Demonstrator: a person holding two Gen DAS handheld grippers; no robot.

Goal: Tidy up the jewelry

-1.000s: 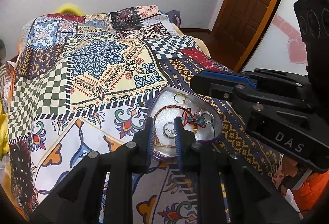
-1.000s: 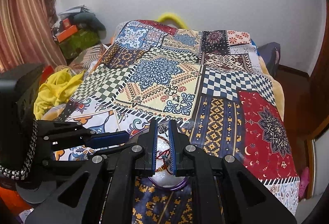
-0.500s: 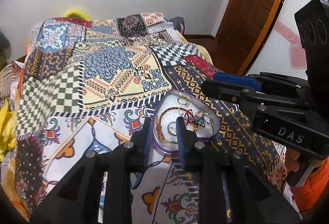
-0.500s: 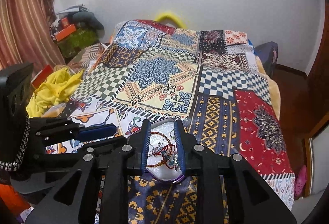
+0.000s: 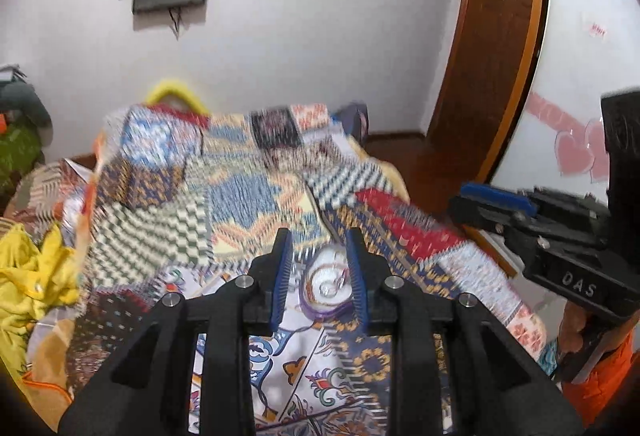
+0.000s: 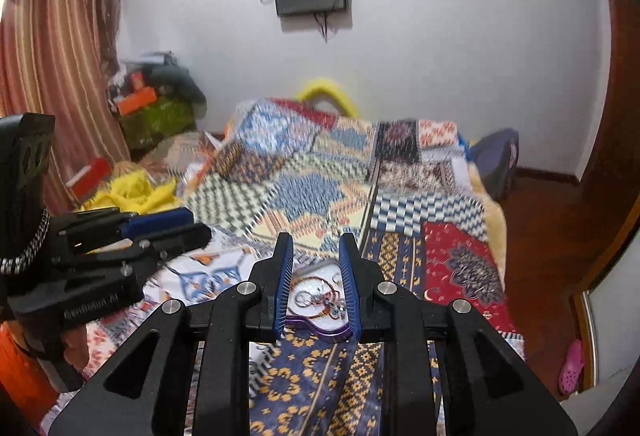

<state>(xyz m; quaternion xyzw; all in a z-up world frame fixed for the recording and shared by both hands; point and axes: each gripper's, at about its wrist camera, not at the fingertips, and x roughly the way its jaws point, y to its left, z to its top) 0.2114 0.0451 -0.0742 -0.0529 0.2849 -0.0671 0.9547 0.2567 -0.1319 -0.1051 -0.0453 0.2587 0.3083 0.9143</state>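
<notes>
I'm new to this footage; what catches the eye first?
The loud patchwork bedspread fills the middle. On its near edge sits a purple-rimmed jewelry tray with tangled bracelets, framed between the open jaws of the right gripper; the left gripper is open above it too.

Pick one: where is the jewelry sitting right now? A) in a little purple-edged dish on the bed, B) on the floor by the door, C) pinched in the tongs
A: the jewelry lies in the purple-edged dish on the patchwork bedspread; both tongs, right and left, are open and hold nothing.
</notes>
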